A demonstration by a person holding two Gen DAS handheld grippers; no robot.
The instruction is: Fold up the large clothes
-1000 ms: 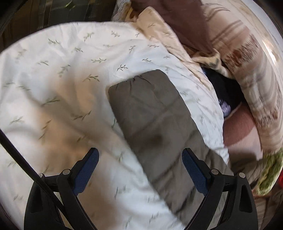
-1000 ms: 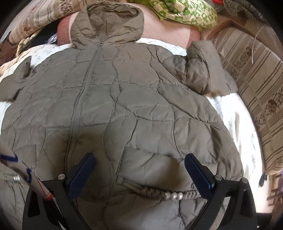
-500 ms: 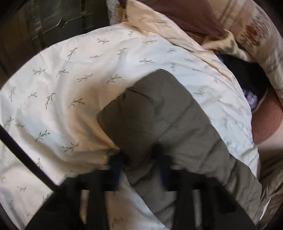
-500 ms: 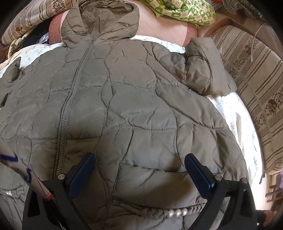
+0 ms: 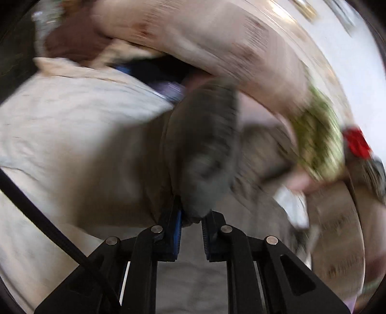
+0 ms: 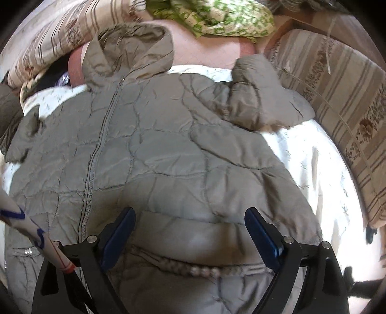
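Note:
An olive quilted hooded jacket [image 6: 154,149] lies front up on a white leaf-print sheet [image 6: 311,157], zip closed, hood at the top. Its right sleeve [image 6: 263,99] is folded back near the shoulder. My left gripper [image 5: 191,218] is shut on the left sleeve [image 5: 205,145], which hangs lifted and bunched in front of the jaws in a blurred left wrist view. My right gripper [image 6: 190,225] hovers over the jacket's lower front by the braided pocket trim [image 6: 193,268]; its jaws are closing slightly, wide apart and gripping nothing.
Striped beige cushions [image 6: 337,101] border the sheet on the right and top left. A green patterned cloth [image 6: 217,17] and a pink pillow [image 6: 212,50] lie beyond the hood. A red item [image 5: 357,143] shows at the right of the left wrist view.
My left gripper went from open above the sleeve to shut on it, then carried it up and across towards the jacket's body. The right gripper crept forward over the jacket.

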